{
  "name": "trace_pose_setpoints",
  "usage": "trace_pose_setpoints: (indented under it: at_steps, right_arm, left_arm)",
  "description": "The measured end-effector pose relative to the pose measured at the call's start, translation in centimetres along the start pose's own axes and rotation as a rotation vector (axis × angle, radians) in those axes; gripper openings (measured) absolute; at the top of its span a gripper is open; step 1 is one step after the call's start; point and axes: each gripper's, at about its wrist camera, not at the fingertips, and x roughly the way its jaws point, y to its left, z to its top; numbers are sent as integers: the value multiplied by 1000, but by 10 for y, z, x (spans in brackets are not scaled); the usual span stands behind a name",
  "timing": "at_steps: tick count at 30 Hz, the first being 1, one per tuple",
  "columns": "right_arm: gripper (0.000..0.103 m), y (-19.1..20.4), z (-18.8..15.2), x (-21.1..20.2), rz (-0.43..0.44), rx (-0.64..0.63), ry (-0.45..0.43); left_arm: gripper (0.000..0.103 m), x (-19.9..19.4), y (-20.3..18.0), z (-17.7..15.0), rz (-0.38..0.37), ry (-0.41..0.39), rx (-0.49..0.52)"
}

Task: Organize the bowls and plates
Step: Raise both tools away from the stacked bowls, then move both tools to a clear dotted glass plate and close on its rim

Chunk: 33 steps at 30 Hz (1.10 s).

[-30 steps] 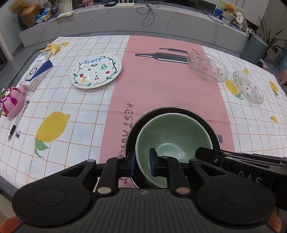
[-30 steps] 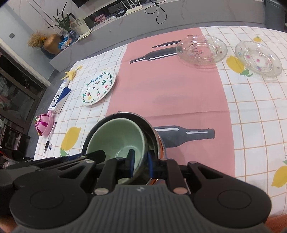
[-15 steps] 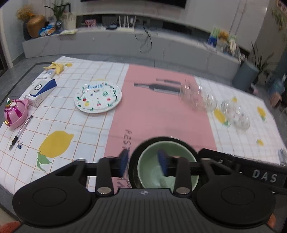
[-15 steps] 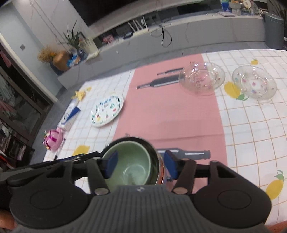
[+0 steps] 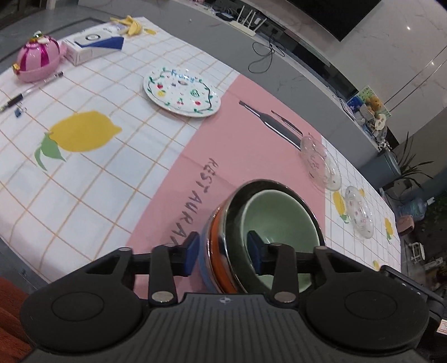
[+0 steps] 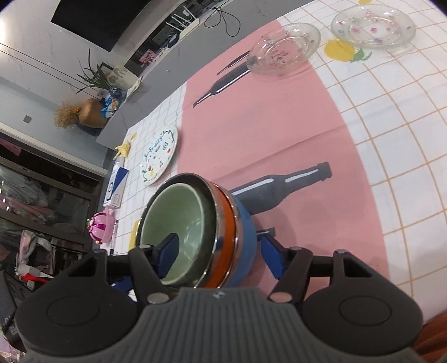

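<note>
while both tongs were clamped narrow on the rims of the nested bowls a sec ago, that grip has now been let go: the left gripper (image 5: 223, 248) is seen straddling the near wall of the stack w/ a gap at each pad, jaws closing again, nothing pressed yet; the right gripper (image 6: 220, 251) is spread wide, one pad inside the green bowl (image 6: 181, 212), the other outside the blue bowl (image 6: 245, 226), no contact seen. the green bowl (image 5: 279, 220) is sat inside a steel-rimmed orange bowl (image 5: 216, 251), itself nested in the blue one, all resting on the pink strip of the tablecloth (image 5: 156, 178) at the near edge. the bowl stack is thus judged placed, or abt to be re-gripped by the left. still unsorted: the fruity plate (image 5: 181, 93) far left, and two glass plates (image 6: 285, 49) (image 6: 373, 26) far right, well apart from the stack.
</note>
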Motion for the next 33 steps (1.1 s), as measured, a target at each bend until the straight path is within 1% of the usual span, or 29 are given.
trace_pose_setpoints:
  at_steps: [3, 4, 5, 7, 11, 19, 24, 26, 27, 29, 30, 32, 33]
  right_arm:
    - [58, -1, 0, 6, 15, 17, 18]
    - [53, -1, 0, 8, 15, 16, 23]
    - [50, -1, 0, 9, 5, 14, 26]
    - [48, 1, 1, 10, -13, 3, 25]
    - [48, 8, 5, 17, -32, -15, 31]
    - [48, 28, 16, 40, -36, -48, 49]
    - [48, 36, 22, 50, -37, -81, 44]
    - [51, 37, 22, 50, -33, -97, 42]
    - [52, 37, 22, 50, -28, -102, 41]
    - [52, 36, 22, 48, -20, -108, 29]
    - [53, 36, 22, 45, -22, -115, 16]
    - [59, 37, 21, 36, -27, -141, -15]
    - [60, 39, 20, 31, -26, -160, -35]
  left_arm:
    - [37, 1, -2, 0, 2, 4, 13]
    - [37, 2, -3, 1, 5, 5, 15]
    - [36, 2, -3, 0, 6, 6, 15]
    - [36, 2, -3, 1, 7, 7, 23]
    - [35, 3, -2, 8, 18, 4, 25]
    - [33, 9, 8, 32, 45, -17, 32]
    - [33, 10, 9, 36, 49, -30, 57]
    - [33, 9, 7, 35, 49, -39, 79]
    - [33, 8, 6, 35, 49, -51, 87]
    - [33, 3, 3, 33, 74, -88, 109]
    - [36, -1, 2, 33, 90, -108, 120]
    - [36, -8, 0, 33, 108, -140, 128]
    - [36, -13, -1, 33, 114, -158, 132]
